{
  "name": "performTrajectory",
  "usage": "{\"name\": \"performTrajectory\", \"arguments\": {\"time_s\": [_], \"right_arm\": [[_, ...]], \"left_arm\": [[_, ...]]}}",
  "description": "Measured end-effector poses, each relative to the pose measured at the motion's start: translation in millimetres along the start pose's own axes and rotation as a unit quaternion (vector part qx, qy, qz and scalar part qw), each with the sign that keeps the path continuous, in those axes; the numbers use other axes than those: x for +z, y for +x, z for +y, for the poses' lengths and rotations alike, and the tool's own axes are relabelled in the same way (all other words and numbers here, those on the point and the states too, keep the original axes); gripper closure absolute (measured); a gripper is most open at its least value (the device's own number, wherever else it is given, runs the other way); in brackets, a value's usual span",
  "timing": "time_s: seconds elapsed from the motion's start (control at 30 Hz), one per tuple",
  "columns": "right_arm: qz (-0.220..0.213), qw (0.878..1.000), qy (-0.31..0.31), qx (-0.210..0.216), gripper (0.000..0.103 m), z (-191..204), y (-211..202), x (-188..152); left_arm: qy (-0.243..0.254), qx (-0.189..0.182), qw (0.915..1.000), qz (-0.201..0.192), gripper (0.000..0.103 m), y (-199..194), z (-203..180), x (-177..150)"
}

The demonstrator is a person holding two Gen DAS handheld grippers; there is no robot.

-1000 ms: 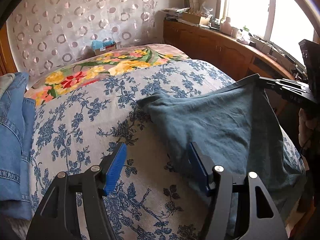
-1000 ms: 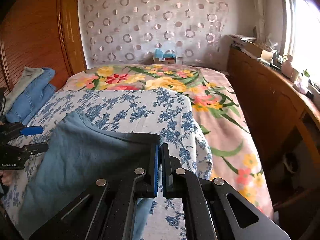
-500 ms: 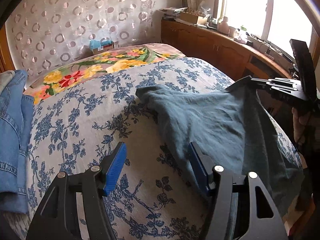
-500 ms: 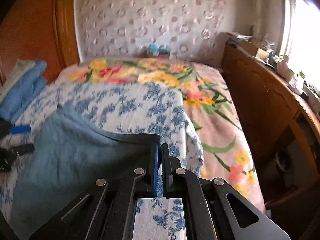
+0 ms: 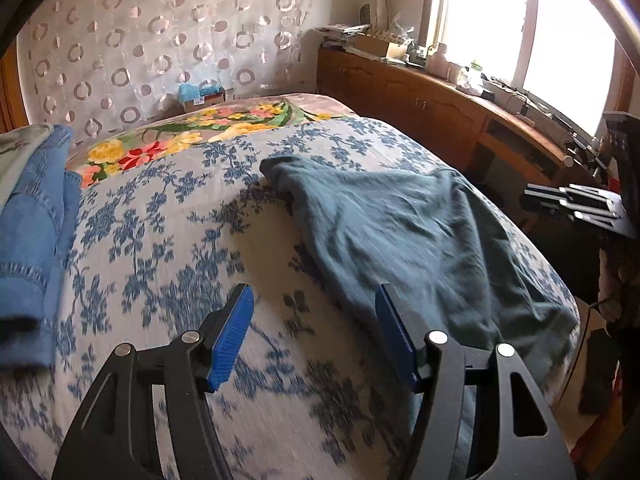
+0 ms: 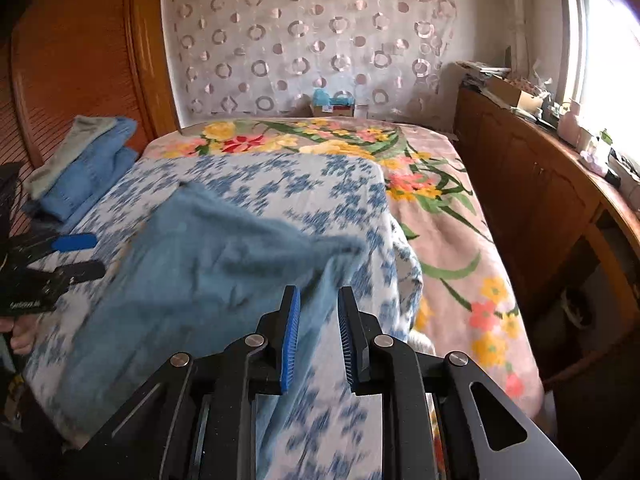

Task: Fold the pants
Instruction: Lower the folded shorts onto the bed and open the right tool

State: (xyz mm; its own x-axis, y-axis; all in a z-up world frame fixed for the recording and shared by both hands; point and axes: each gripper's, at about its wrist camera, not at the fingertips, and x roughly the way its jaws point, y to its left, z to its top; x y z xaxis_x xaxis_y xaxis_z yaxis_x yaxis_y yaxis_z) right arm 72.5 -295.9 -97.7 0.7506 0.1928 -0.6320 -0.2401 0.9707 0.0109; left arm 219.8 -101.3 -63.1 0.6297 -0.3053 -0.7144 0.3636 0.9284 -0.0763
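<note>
On bed (image 5: 168, 240), one teal pants (image 5: 420, 240), two claws (both parted)

Black hand-held gripper (image 5: 314, 312), blue pads (image 5: 230, 340), perhaps ribbed.

A home bedroom: a bed (image 5: 168, 216) is filling the frame, wooden cabinets (image 5: 420, 108) running under the window (image 5: 568, 40) at upper right.

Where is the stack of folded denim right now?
The folded denim stack sits at the bed's far left edge in the right wrist view, against the wooden wardrobe, apart from the teal pants.
</note>
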Motion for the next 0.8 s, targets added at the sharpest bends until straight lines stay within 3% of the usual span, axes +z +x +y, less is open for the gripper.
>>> {"name": "performTrajectory", "arguments": {"time_s": [0.2, 0.3, 0.8], "right_arm": [[0.002, 1.000, 0.001, 0.011, 0.082, 10.8, -27.4, -23.6], [-0.001, 1.000, 0.009, 0.011, 0.071, 9.9, -37.4, -31.3], [0.011, 0.998, 0.051, 0.021, 0.070, 13.2, -58.5, -70.5]], "left_arm": [[-0.004, -0.001, 1.0000, -0.006, 0.039, -20.9, -9.5, -20.2], [-0.007, 0.000, 1.0000, -0.006, 0.039, -29.0, -12.9, -32.1], [-0.019, 0.002, 0.9997, -0.013, 0.039, -58.1, -31.1, -71.0]]}}
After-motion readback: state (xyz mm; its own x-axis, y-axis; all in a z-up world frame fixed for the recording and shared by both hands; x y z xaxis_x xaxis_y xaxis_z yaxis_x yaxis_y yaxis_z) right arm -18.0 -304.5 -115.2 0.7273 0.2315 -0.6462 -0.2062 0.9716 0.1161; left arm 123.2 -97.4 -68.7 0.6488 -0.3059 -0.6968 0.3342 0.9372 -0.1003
